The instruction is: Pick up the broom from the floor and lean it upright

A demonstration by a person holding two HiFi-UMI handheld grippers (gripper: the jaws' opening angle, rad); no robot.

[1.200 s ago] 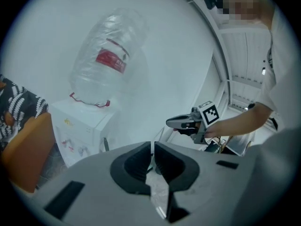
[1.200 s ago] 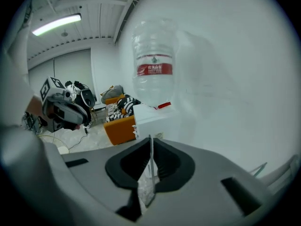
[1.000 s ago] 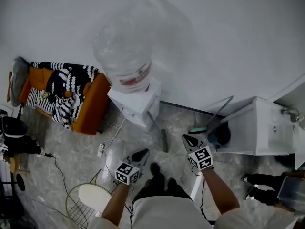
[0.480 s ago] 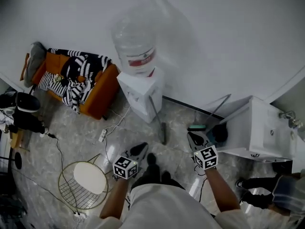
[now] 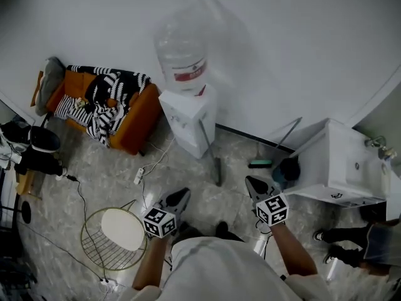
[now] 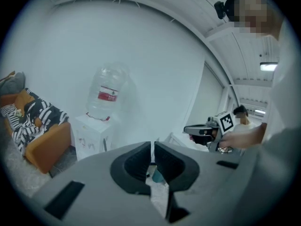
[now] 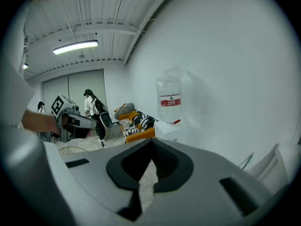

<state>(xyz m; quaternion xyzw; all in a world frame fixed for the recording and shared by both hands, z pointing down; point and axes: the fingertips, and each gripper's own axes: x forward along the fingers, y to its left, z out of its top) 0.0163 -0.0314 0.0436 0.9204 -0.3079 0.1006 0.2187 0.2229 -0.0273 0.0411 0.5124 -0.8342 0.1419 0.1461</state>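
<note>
Already upright, the broom (image 5: pixel 210 146) leans with its grey handle against the front of the white water dispenser (image 5: pixel 188 121). Its dark lower end rests on the marble floor (image 5: pixel 94 187) near that floor's far edge, where it meets the wall. The left gripper view shows it as a thin dark stick (image 6: pixel 104 145) against the dispenser's front.

Neither tool touches it. The left hand-held gripper (image 5: pixel 183 194) is held above the floor, well short of the broom, with its jaws pressed almost together. Only a thin slit shows between them, and nothing is in it (image 6: pixel 153 147). The right hand-held gripper (image 5: pixel 252 182) is on the broom's other side, also apart from it, jaws pressed together at the tips and empty (image 7: pixel 151 142).

Along the same far edge, an orange sofa (image 5: pixel 131 127) with a striped blanket (image 5: pixel 103 99) sits left of the dispenser. To the right, a teal-headed long-handled tool (image 5: pixel 260 163) leans toward a white cabinet (image 5: pixel 338 162). A wire stool (image 5: pixel 116 237) with a white round seat stands near the left hand-held gripper.
</note>
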